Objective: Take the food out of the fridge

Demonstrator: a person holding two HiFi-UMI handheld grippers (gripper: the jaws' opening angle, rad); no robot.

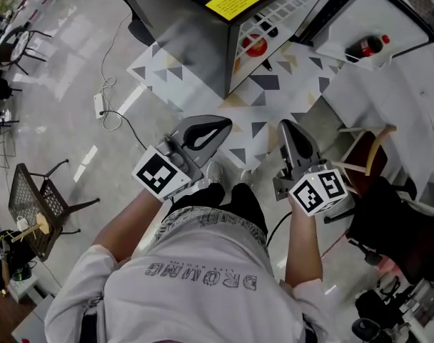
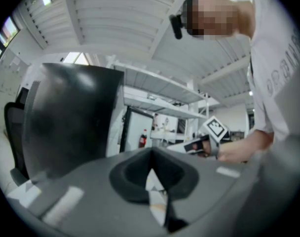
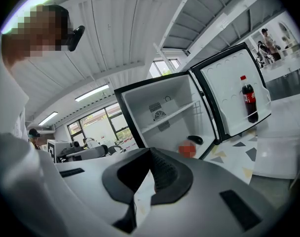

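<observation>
In the head view the left gripper (image 1: pixel 220 126) and the right gripper (image 1: pixel 287 128) are held well short of the open fridge (image 1: pixel 195 34), so this is likely the approach. The left gripper view shows its jaws pressed together, empty. The right gripper view shows jaws likewise closed on nothing. One red food (image 3: pixel 187 149) and one dark item (image 3: pixel 195 139) lie on the fridge bottom, and one bottle (image 3: pixel 248 99) stands in the door. Next, jaws must open and reach in.

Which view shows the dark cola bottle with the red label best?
Right gripper view: the dark cola bottle with the red label stands whole and upright in the white open fridge door. Head view catches the bottle small, from above. Left gripper view shows a tiny distant bottle.
</observation>
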